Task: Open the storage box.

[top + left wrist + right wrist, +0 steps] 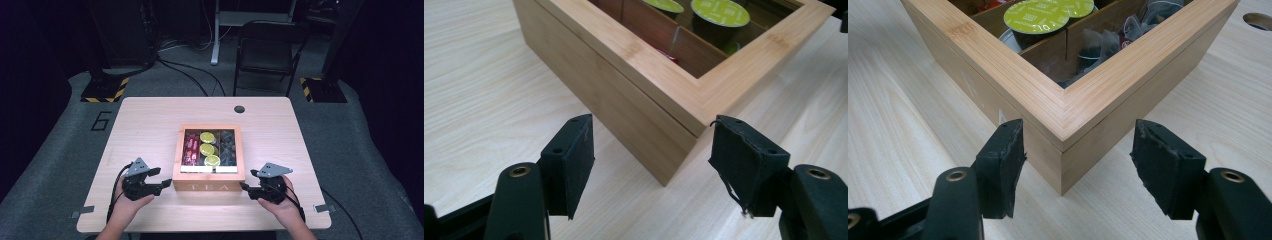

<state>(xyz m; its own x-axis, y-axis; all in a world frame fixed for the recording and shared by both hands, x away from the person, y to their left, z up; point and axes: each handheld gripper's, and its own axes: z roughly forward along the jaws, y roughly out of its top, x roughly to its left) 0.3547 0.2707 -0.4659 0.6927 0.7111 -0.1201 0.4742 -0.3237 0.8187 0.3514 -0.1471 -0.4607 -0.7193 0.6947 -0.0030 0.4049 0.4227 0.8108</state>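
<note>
Pale wooden bench (145,125), left tongs (161,180) apart and empty at the near left corner of the tea box (208,186), right tongs (248,181) likewise at its near right corner — box mid-bench, green capsules (207,148) inside.

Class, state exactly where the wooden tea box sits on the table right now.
In the high view the tea box sits mid-table toward the near edge, between the left gripper and right gripper, each facing a front corner.
</note>
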